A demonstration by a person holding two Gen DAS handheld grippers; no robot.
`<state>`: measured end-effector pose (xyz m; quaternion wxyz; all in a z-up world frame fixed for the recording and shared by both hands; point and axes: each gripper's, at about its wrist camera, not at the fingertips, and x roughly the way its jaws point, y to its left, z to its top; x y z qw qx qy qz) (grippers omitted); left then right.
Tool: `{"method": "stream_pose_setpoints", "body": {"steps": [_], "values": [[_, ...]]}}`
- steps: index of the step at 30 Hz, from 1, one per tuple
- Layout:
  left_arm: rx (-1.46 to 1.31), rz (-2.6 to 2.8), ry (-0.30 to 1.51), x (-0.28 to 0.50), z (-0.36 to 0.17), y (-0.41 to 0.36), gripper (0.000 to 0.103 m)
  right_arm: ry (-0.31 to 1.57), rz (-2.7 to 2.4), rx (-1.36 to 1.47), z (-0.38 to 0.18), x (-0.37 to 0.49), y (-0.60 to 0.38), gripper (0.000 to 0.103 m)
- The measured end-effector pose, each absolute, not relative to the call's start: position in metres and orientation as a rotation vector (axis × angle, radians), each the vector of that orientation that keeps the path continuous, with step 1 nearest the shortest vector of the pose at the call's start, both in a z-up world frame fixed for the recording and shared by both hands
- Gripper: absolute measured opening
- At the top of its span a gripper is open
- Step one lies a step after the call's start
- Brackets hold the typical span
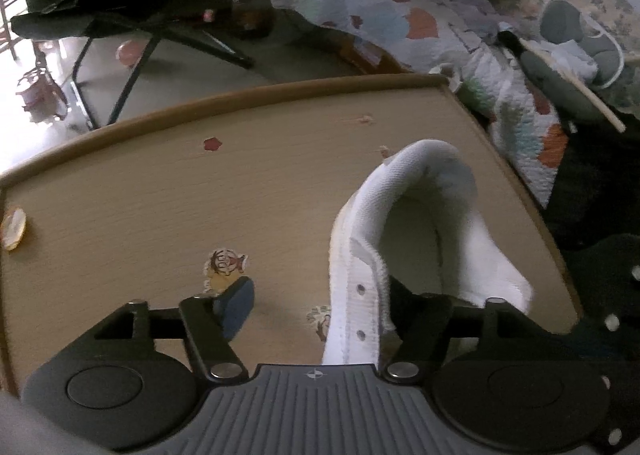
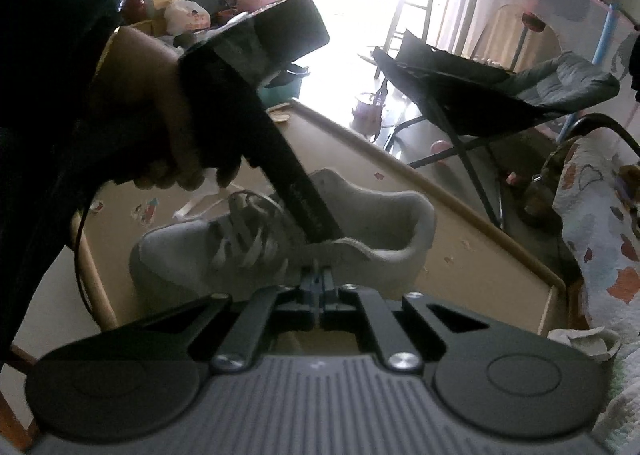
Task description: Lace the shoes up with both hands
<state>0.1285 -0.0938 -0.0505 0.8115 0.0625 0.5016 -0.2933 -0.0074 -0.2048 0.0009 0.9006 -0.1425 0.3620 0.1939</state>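
Note:
A white shoe (image 1: 416,223) stands on the wooden table (image 1: 160,195) with its heel collar toward the far side. My left gripper (image 1: 324,311) is open and straddles the shoe's eyelet strip (image 1: 360,307): one finger (image 1: 236,307) stays outside over the table, the other (image 1: 420,319) is inside the shoe. In the right wrist view the shoe (image 2: 380,223) lies side-on, with laces (image 2: 248,231) crossed over its front and a loose lace end (image 2: 200,203) behind. My right gripper (image 2: 322,279) is shut against the shoe's near upper edge; whether it pinches anything is unclear. A hand (image 2: 160,127) holds the left gripper.
Cartoon stickers (image 1: 224,263) dot the table, and a small round object (image 1: 14,227) lies at its left edge. A dark folding chair (image 1: 120,7) stands beyond the table. A patterned quilt (image 1: 380,7) and grey slippers (image 1: 580,39) lie to the right.

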Motion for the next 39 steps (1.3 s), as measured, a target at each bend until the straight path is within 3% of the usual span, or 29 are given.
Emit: {"method": "stream_pose_setpoints", "body": {"steps": [9,24,26,33,39], "values": [[0.145,-0.597,1.088,0.135,-0.051,-0.093,0.086,0.771,0.399,-0.291,0.003,-0.014,-0.207,0.002],[0.123,-0.56,1.089,0.131,-0.048,-0.093,0.086,0.81,0.392,-0.295,0.002,-0.021,-0.209,0.002],[0.092,-0.546,1.076,0.131,-0.044,-0.09,0.081,0.809,0.378,-0.281,0.003,-0.021,-0.211,0.002],[-0.11,-0.464,0.887,0.108,0.003,-0.047,0.083,0.816,0.333,-0.2,0.004,-0.022,-0.208,0.002],[-0.134,-0.301,0.853,0.043,0.015,-0.006,0.082,0.826,0.294,-0.177,0.001,-0.026,-0.205,0.002]]}}
